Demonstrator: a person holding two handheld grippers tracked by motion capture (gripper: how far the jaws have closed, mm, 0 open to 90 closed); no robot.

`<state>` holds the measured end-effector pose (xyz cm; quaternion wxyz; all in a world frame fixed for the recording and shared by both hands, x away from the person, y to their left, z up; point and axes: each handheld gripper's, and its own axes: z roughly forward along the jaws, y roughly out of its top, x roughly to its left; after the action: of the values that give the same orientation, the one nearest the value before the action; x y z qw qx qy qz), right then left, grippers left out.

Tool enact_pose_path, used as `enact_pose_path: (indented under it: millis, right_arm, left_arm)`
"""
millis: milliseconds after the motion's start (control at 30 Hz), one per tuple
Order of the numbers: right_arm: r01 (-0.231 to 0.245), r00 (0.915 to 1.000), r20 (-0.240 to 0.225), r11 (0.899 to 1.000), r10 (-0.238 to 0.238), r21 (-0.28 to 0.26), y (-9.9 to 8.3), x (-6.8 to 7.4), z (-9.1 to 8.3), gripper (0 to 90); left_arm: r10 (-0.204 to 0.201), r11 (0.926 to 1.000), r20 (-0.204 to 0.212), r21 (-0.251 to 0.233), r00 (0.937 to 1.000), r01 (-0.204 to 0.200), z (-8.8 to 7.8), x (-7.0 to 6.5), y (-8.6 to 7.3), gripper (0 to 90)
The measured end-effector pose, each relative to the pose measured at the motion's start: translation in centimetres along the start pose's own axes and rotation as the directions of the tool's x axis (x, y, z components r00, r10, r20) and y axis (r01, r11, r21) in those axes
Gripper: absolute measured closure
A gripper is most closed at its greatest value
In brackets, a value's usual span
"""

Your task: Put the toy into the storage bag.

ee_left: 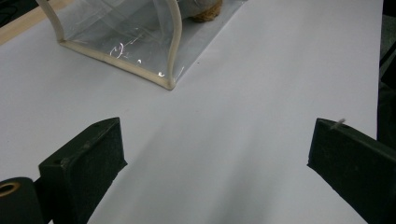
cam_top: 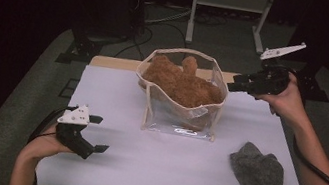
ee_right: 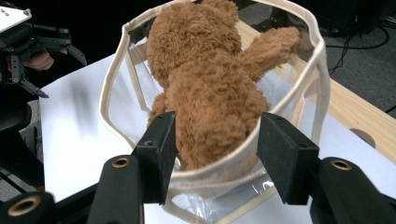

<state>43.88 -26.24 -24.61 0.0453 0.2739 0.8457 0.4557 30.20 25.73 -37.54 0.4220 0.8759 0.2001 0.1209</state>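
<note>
A clear bag with a cream rim [cam_top: 187, 51] stands at the back middle of the white table [cam_top: 149, 171], and a brown teddy bear [cam_top: 179, 82] lies in it. My right gripper [cam_top: 231, 82] hovers level at the bag's right edge. In the right gripper view its jaws [ee_right: 217, 154] stand apart on either side of the near rim [ee_right: 112, 93], and the bear [ee_right: 210, 93] lies just beyond them without being pressed. My left gripper [cam_top: 100, 134] rests at the front left, wide open over bare table [ee_left: 217, 144], with the bag's corner [ee_left: 121, 37] farther off.
A grey cloth item [cam_top: 257, 173] lies on the table's front right. A wooden strip [cam_top: 112, 62] shows at the table's far edge. Behind it stand the legs of a metal frame [cam_top: 226, 11], and cables lie on the floor.
</note>
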Motion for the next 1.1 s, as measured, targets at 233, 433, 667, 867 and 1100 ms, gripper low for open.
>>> enact_pose_path:
  millis: [233,433,667,867,1100]
  right_arm:
    - [-0.017,0.9998,0.011,1.000,0.018,-0.006,-1.5,-0.2,-0.9,44.3]
    - [-0.042,0.9990,0.013,0.999,0.042,-0.013,-2.9,-0.4,-1.4,43.2]
    - [-0.065,0.9978,0.013,0.998,0.066,-0.018,-4.8,-0.6,-1.7,42.1]
    - [-0.092,0.9956,0.013,0.996,0.092,-0.022,-6.4,-0.8,-1.7,40.1]
    - [-0.114,0.9933,0.015,0.993,0.115,-0.013,-8.4,-1.0,-1.5,38.4]
  left_arm:
    - [-0.003,1.0000,0.000,0.000,1.0000,0.003,0.0,0.0,-0.1,2.9]
    - [-0.002,1.0000,0.000,-0.004,1.0000,0.002,0.0,0.0,0.0,2.9]
    - [-0.006,1.0000,0.001,-0.004,1.0000,0.006,0.0,0.0,0.0,2.9]
    - [-0.004,1.0000,0.002,0.000,1.0000,0.004,0.1,0.0,0.0,2.9]
    - [-0.005,1.0000,0.000,-0.001,1.0000,0.005,0.0,0.0,0.0,2.9]
